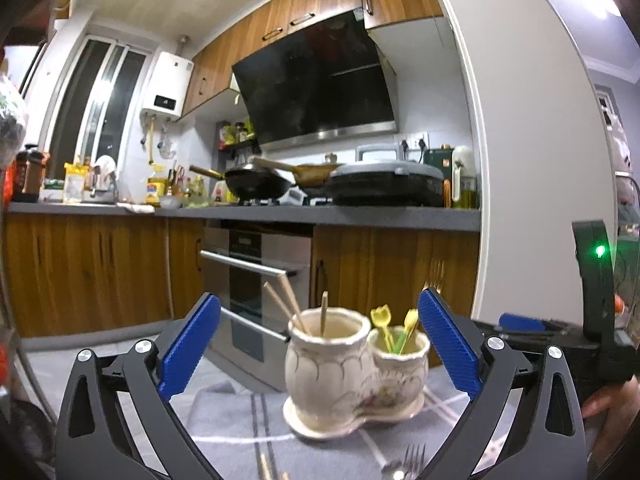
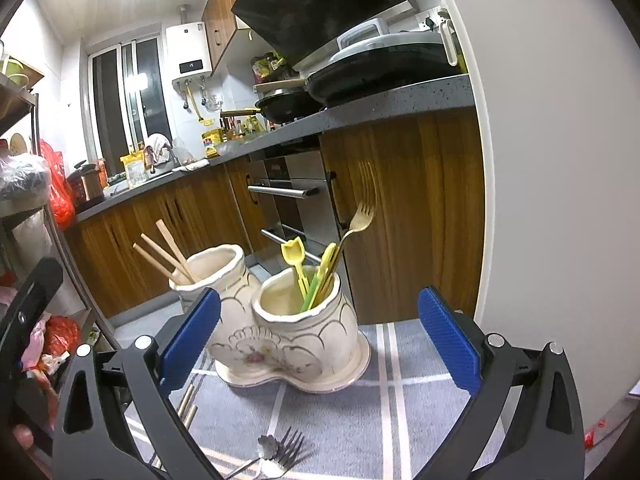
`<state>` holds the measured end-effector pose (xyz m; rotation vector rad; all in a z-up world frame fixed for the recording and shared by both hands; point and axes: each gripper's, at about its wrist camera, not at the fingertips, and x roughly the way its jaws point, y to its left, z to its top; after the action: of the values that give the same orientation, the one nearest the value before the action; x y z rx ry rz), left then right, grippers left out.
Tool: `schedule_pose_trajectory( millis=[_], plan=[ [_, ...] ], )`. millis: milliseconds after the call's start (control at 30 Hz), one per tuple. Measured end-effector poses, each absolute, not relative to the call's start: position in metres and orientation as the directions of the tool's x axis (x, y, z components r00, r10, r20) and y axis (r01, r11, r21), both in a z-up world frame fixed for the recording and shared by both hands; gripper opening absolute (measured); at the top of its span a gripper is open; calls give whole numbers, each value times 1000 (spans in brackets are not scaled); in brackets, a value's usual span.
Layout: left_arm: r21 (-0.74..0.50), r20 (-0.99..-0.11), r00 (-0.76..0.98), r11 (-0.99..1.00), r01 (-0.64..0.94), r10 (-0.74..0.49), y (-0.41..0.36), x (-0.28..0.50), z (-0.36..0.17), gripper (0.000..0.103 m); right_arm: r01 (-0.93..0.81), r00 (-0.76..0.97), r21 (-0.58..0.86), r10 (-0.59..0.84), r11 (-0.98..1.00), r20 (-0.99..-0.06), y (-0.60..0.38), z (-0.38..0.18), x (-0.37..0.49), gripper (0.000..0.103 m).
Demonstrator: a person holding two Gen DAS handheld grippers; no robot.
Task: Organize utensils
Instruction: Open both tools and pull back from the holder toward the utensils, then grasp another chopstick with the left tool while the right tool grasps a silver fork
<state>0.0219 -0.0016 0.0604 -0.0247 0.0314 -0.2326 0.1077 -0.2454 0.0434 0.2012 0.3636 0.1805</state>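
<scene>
A cream ceramic double holder stands on a grey checked cloth. Wooden chopsticks lean in its larger pot. The smaller pot holds yellow and green plastic forks and a gold fork. On the cloth in front lie a silver fork, a spoon and loose chopsticks. My left gripper is open, its blue pads wide of the holder. My right gripper is open too, and nothing touches its pads.
Behind the table runs a kitchen counter with pans, bottles and a stove, and wooden cabinets and an oven below. A white wall rises on the right. A shelf with bags stands at the left.
</scene>
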Motion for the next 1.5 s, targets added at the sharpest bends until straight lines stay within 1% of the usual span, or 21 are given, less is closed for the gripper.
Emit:
schedule_pose_trajectory(
  millis=[200,400,567,700,800,900,1067,1167,1300,1367,1500],
  plan=[
    [-40,-93,974,979,201,-204,10,20,45,98,-129,921,213,196,969,-336,-241,41,98,98],
    [-59,-133,978,987,152,-159,28,19,38,98,-127,922,197,188,972,-337,-237,39,91,98],
    [-35,-182,977,994,105,-110,36,23,29,98,-118,916,190,180,975,-358,-238,30,88,98],
    [-15,-265,960,996,86,-86,38,30,18,98,-114,895,210,192,971,-402,-242,18,86,98],
    [35,-344,937,996,83,-67,33,38,7,98,-113,859,267,229,957,-457,-249,5,87,98],
    [64,-390,919,993,95,-63,30,42,-4,98,-91,828,314,247,945,-503,-253,-7,88,98],
    [125,-451,892,988,95,-29,24,44,-18,98,-81,816,298,235,951,-528,-251,-17,84,98],
    [114,-475,879,989,92,-27,26,45,-20,98,-84,811,292,235,953,-535,-250,-19,85,98],
    [21,-563,823,994,109,-78,36,50,-27,98,-80,812,295,234,952,-535,-251,-20,85,98],
    [23,-595,801,994,107,-72,38,54,-32,98,-82,810,295,236,952,-537,-251,-19,85,98],
    [66,-634,771,990,124,-54,34,56,-42,98,-94,808,278,236,956,-539,-249,-19,85,98]
  ],
)
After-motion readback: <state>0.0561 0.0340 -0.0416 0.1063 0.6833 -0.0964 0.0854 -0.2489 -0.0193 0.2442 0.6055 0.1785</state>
